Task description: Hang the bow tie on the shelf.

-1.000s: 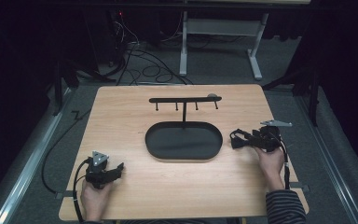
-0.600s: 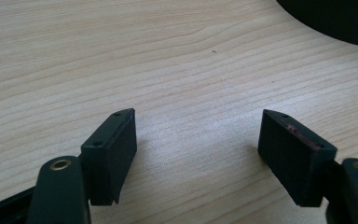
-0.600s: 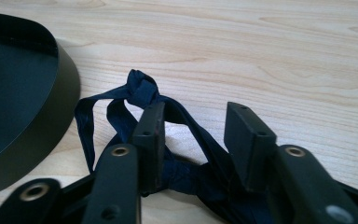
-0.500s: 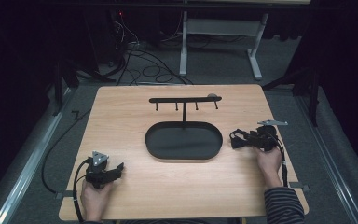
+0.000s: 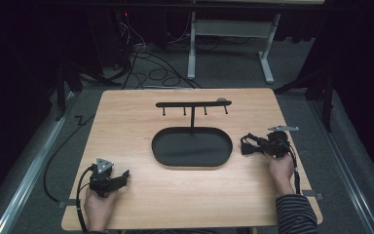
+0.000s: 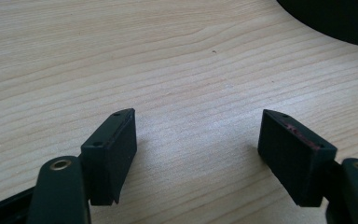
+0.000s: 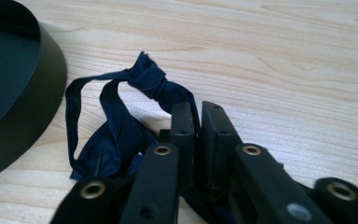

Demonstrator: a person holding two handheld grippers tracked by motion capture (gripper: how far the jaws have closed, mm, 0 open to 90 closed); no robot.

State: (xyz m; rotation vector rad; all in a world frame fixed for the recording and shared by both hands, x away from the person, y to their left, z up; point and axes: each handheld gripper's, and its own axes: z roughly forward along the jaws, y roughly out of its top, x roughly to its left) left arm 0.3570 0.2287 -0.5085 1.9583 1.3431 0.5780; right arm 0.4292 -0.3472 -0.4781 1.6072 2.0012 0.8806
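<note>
the right gripper (image 7: 196, 116) pinches a dark blue cloth (image 7: 121, 126) beside the tray (image 5: 192, 147), seemingly for hanging, while the left gripper (image 6: 198, 140) rests spread on the desk (image 5: 175, 195).

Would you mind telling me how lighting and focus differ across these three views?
High view: table lit, surroundings nearly black. Left gripper view: even light, soft shadows beside the open left gripper, wood grain sharp. Right gripper view: the right gripper and dark blue cloth sharp, nearest linkage slightly soft.
</note>
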